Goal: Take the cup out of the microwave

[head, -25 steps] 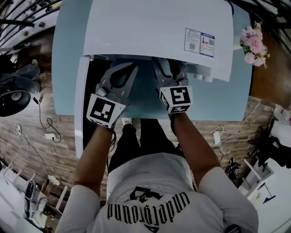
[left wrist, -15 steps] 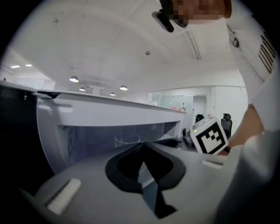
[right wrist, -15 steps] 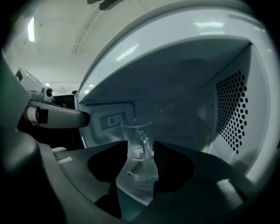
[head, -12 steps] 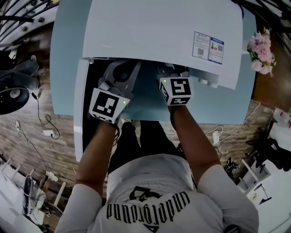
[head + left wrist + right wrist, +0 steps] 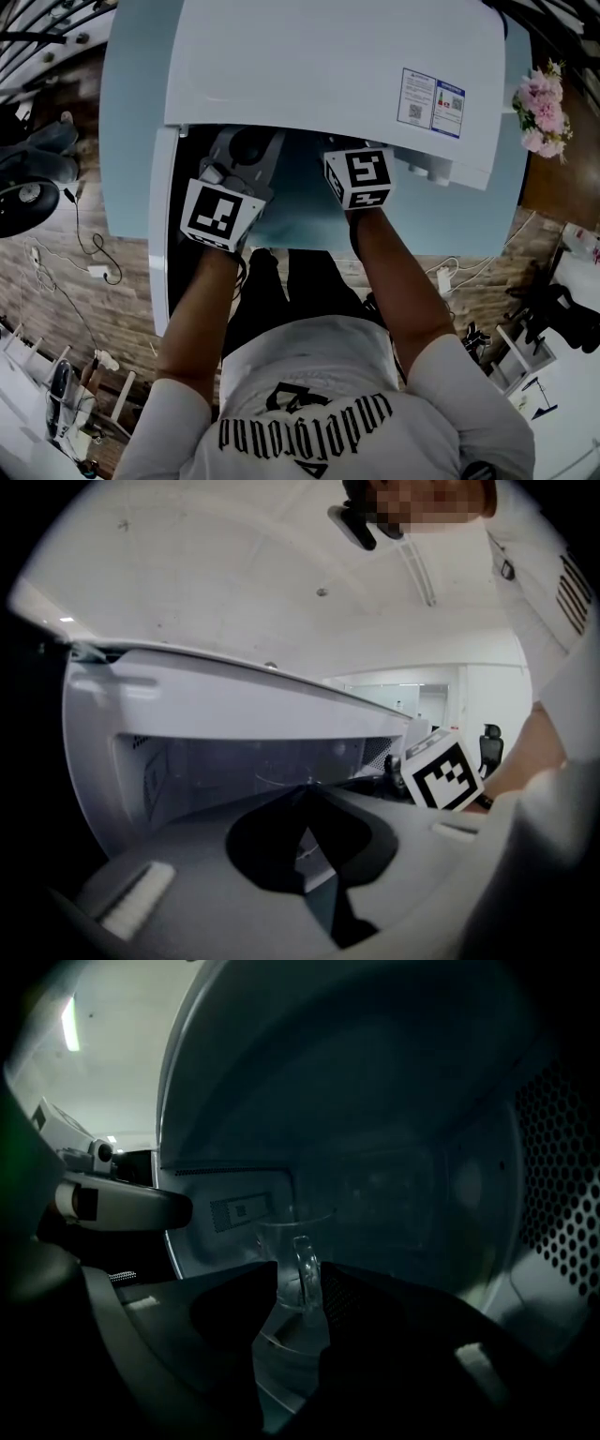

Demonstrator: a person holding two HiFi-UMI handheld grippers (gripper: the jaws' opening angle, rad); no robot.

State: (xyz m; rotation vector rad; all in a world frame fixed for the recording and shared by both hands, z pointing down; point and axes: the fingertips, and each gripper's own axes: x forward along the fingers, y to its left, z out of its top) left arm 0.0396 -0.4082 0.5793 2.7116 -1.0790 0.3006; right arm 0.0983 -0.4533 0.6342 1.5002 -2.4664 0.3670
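A white microwave (image 5: 319, 66) stands on a pale blue worktop (image 5: 136, 141), with its door (image 5: 165, 234) swung open to the left. A bunch of pink flowers (image 5: 537, 94) sits at the worktop's far right edge.

The clear glass cup (image 5: 292, 1241) stands upright inside the dark microwave cavity, on the glass turntable (image 5: 281, 1354), with its handle turned toward the near side.

The right gripper (image 5: 292, 1286) reaches into the cavity. Its jaws stand spread and have just been closing a little. The cup's handle (image 5: 307, 1274) lies between the two tips, closer to the right jaw, with a clear gap on the left side. The pads are not seen pressing on it.

The left gripper (image 5: 305, 789) is at the mouth of the microwave, to the left of the right one and nearer to the open door. Its jaws are pressed together at the tips, with nothing between them. The head view shows both forearms stretched forward side by side, the fingertips hidden under the microwave's top.
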